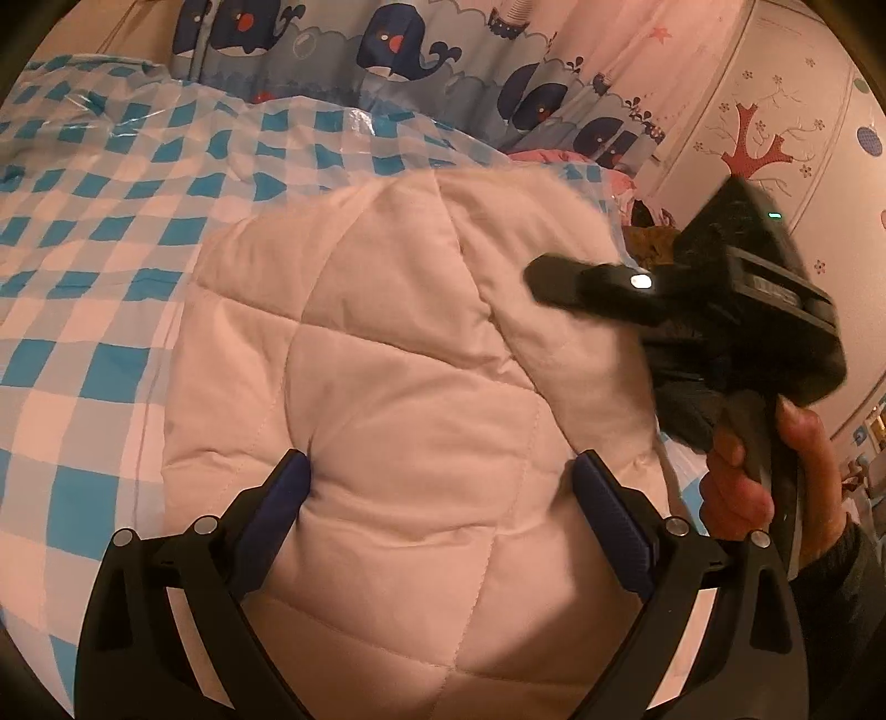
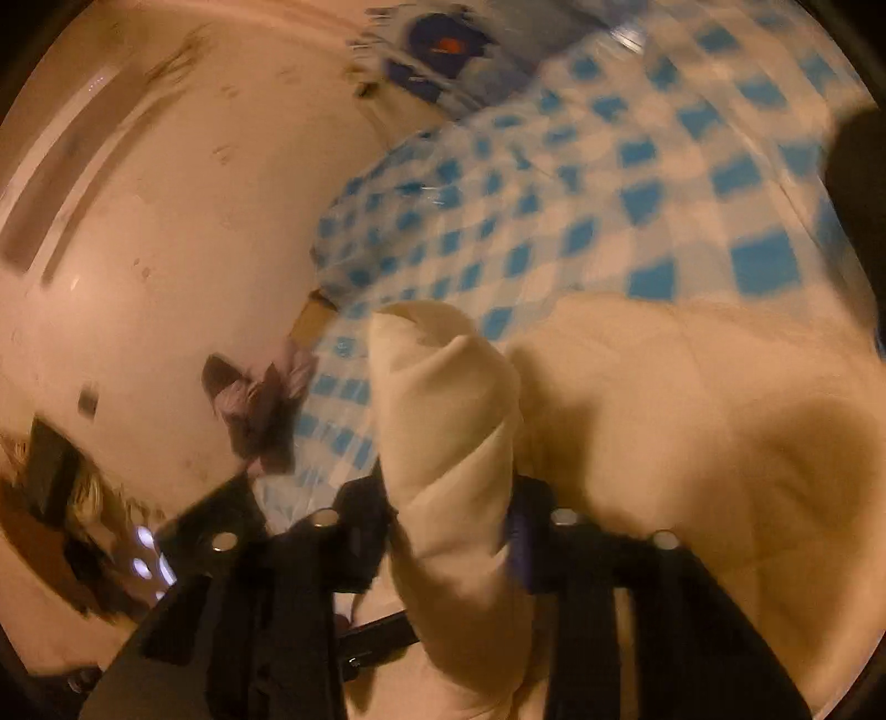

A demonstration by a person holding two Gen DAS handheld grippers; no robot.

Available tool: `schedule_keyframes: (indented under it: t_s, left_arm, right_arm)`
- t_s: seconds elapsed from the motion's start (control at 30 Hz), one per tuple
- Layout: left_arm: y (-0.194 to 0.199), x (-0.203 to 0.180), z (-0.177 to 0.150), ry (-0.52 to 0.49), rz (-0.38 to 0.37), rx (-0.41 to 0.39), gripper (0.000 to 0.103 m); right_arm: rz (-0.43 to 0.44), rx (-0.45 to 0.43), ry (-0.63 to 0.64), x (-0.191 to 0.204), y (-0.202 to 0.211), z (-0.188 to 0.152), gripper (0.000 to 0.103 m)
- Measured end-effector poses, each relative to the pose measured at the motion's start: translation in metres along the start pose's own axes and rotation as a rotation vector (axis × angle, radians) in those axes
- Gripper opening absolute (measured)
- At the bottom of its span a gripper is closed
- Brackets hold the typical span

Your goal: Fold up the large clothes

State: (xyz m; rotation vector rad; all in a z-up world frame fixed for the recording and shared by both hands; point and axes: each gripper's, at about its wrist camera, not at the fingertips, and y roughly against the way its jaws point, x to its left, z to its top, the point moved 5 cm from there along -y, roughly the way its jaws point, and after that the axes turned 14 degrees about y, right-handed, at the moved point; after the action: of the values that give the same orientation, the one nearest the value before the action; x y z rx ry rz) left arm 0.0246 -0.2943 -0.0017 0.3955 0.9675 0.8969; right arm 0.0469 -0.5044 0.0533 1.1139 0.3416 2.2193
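Note:
A pale pink quilted garment (image 1: 398,354) lies on a blue-and-white checked cloth (image 1: 83,232). My left gripper (image 1: 440,487) is open, its blue-padded fingers (image 1: 277,515) spread over the garment's near part. The right gripper (image 1: 559,288) shows in the left wrist view at the garment's right edge, held by a hand (image 1: 764,471). In the blurred right wrist view, my right gripper (image 2: 451,526) is shut on a bunched fold of the garment (image 2: 443,410), with the rest of the garment (image 2: 692,432) spreading to the right.
A whale-print curtain (image 1: 398,50) hangs behind the checked cloth. A wall with a red tree decal (image 1: 753,144) is at the right. In the right wrist view a pale floor (image 2: 166,221) with small dark items (image 2: 255,404) lies to the left of the checked cloth (image 2: 637,166).

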Motion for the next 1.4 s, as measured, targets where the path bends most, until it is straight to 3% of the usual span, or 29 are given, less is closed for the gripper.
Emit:
schedule_keyframes:
  t_s: [0.1,0.2,0.3,0.33,0.4,0.5,0.6,0.67,0.7,0.77,0.8,0.83,0.93,1.0,1.03,1.1,1.17,1.27,1.33,1.4]
  left_arm:
    - [0.016,-0.016,0.004,-0.006,-0.047,-0.002,0.091]
    - [0.028,-0.044,0.007,-0.048,-0.108,-0.006,0.092]
    - [0.016,-0.075,0.001,-0.122,-0.132,0.023,0.093]
    - [0.007,-0.08,-0.003,-0.143,-0.117,0.04,0.093]
    - [-0.031,-0.085,-0.018,-0.205,-0.016,0.102,0.094]
    - [-0.06,-0.092,-0.031,-0.296,0.091,0.107,0.095]
    - [-0.061,-0.09,-0.027,-0.277,0.086,0.115,0.095]
    - [-0.062,-0.081,-0.024,-0.237,0.066,0.117,0.096]
    - [-0.062,-0.078,-0.023,-0.228,0.065,0.116,0.096]
    - [-0.063,-0.076,-0.023,-0.233,0.069,0.111,0.096]
    - [-0.062,-0.077,-0.024,-0.239,0.073,0.106,0.096]
    - [-0.062,-0.077,-0.024,-0.239,0.07,0.104,0.096]
    - [-0.054,-0.072,-0.021,-0.226,0.035,0.11,0.096]
    - [-0.045,-0.066,-0.02,-0.218,0.014,0.116,0.096]
    - [-0.04,-0.062,-0.019,-0.214,0.009,0.124,0.096]
    - [-0.023,-0.055,-0.016,-0.209,-0.017,0.15,0.096]
    - [0.002,-0.049,-0.005,-0.17,-0.062,0.125,0.096]
    - [0.009,-0.039,0.013,-0.124,-0.099,0.071,0.096]
    - [-0.02,-0.023,0.012,-0.071,-0.098,0.124,0.096]
    - [-0.044,-0.017,-0.001,-0.117,-0.033,0.116,0.096]
  right_arm:
    - [-0.015,-0.02,0.089,0.028,0.021,0.003,0.025]
    - [-0.037,-0.095,0.143,0.047,0.065,0.003,0.024]
    - [-0.079,-0.144,0.077,0.018,0.098,-0.009,0.024]
    - [-0.095,-0.145,0.022,-0.004,0.103,-0.022,0.024]
    - [-0.126,-0.118,-0.097,-0.052,0.101,-0.053,0.024]
    - [-0.032,-0.157,-0.251,-0.092,0.095,-0.082,0.024]
    - [-0.121,-0.232,-0.205,-0.073,0.112,-0.072,0.034]
    - [-0.16,-0.345,-0.178,-0.051,0.131,-0.06,0.056]
    - [-0.147,-0.458,-0.159,-0.034,0.145,-0.052,0.056]
    - [-0.127,-0.601,-0.127,-0.012,0.162,-0.042,0.067]
    - [-0.089,-0.664,-0.113,-0.002,0.168,-0.037,0.072]
    - [-0.004,-0.712,-0.108,0.006,0.167,-0.028,0.083]
    - [0.204,-0.682,-0.228,-0.015,0.131,-0.015,0.083]
    - [0.19,-0.644,-0.329,-0.05,0.102,-0.023,0.083]
    - [0.149,-0.617,-0.364,-0.07,0.087,-0.032,0.081]
    - [0.047,-0.574,-0.396,-0.098,0.071,-0.048,0.058]
    - [-0.034,-0.536,-0.423,-0.118,0.064,-0.062,0.03]
    - [-0.115,-0.481,-0.403,-0.13,0.053,-0.066,0.027]
    - [-0.132,-0.469,-0.402,-0.139,0.046,-0.07,0.026]
    - [-0.137,-0.459,-0.403,-0.141,0.046,-0.07,0.026]
